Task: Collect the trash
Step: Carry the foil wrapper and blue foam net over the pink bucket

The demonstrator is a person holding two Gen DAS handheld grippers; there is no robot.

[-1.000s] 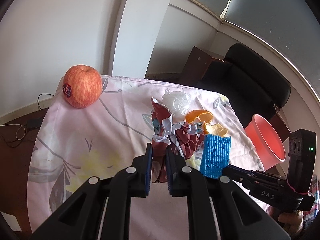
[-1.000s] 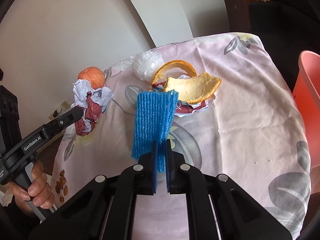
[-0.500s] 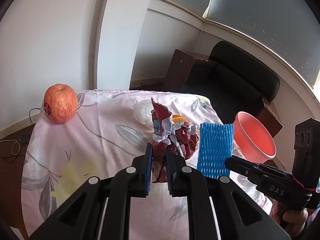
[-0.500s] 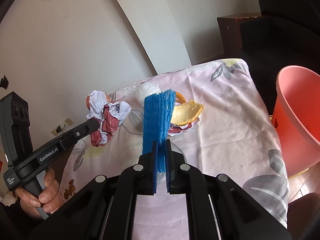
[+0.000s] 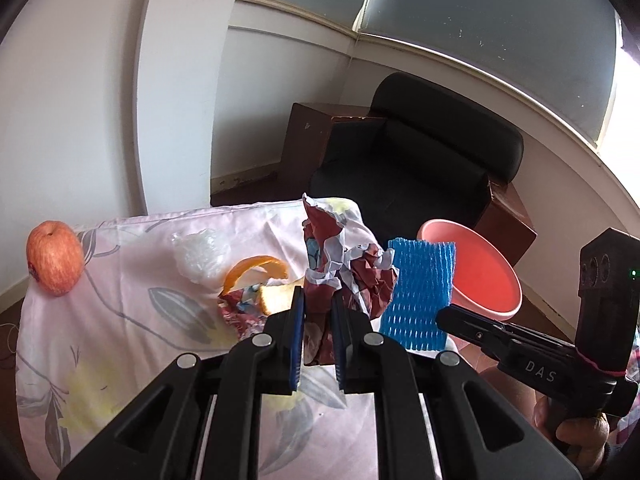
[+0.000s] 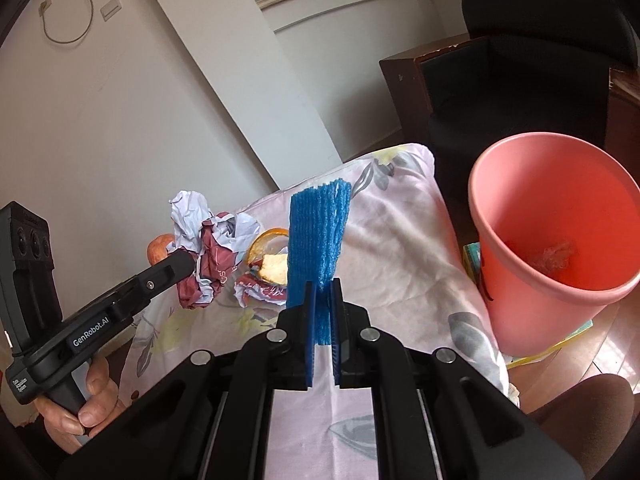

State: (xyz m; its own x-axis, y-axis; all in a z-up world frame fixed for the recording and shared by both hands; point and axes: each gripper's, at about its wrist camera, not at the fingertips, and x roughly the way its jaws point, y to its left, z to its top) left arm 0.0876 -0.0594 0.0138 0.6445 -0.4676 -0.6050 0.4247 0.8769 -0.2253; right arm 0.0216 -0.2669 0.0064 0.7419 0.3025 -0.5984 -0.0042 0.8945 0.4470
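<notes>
My left gripper (image 5: 318, 300) is shut on a crumpled red-and-white wrapper (image 5: 344, 264) and holds it above the table; it also shows in the right wrist view (image 6: 208, 256). My right gripper (image 6: 323, 292) is shut on a blue foam net sleeve (image 6: 318, 232), upright above the table edge, also seen in the left wrist view (image 5: 420, 292). A pink bin (image 6: 560, 240) stands right of the table with a scrap inside. Orange peel (image 5: 256, 270), another wrapper (image 5: 240, 308) and a clear plastic wad (image 5: 198, 254) lie on the table.
A red apple (image 5: 54, 256) sits at the table's far left corner. The table wears a pink floral cloth (image 5: 120, 340). A black armchair (image 5: 432, 160) and a brown cabinet (image 5: 308, 136) stand behind the table. Paper items lie on the floor by the bin (image 6: 572, 332).
Both grippers have risen and shifted right toward the bin, carrying the wrapper and the blue sleeve. The bin now looms larger in the right wrist view.
</notes>
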